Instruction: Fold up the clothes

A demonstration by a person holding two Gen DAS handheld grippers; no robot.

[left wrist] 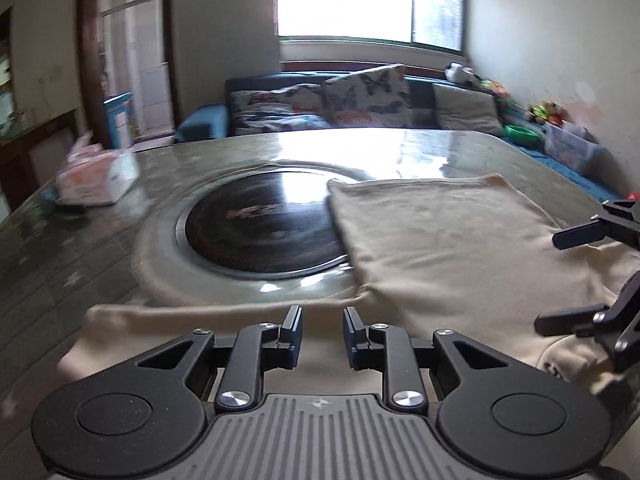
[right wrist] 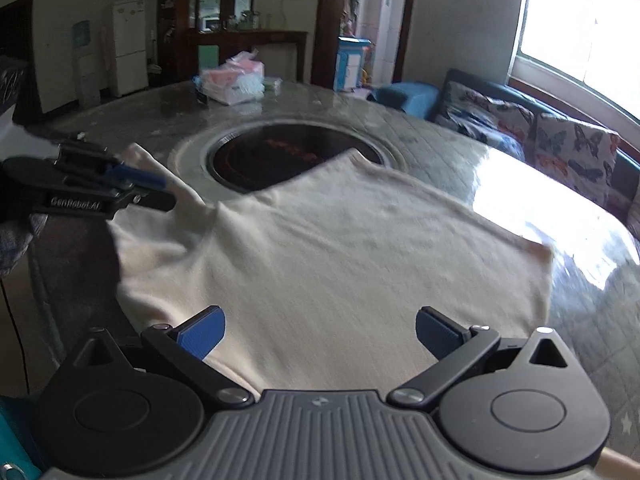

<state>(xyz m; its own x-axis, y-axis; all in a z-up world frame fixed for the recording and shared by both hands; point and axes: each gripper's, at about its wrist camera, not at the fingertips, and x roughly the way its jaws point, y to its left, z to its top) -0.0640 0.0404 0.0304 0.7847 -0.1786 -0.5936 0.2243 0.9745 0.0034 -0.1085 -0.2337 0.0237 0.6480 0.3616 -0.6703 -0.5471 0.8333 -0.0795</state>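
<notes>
Cream shirt spread flat on the glass table, one corner over the round black hob. Left hand-held gripper above the sleeve, narrowly parted, nothing pinched; right hand-held gripper wide apart over the near hem. Tissue pack far across.

The cream cloth garment looks soft and matt, with a fine knit; the grey table top is glossy like polished stone and reflects the window; the round dark cooker plate in it shines like glass, with a metal ring; the left gripper is matt black plastic with bright metal screws.
</notes>
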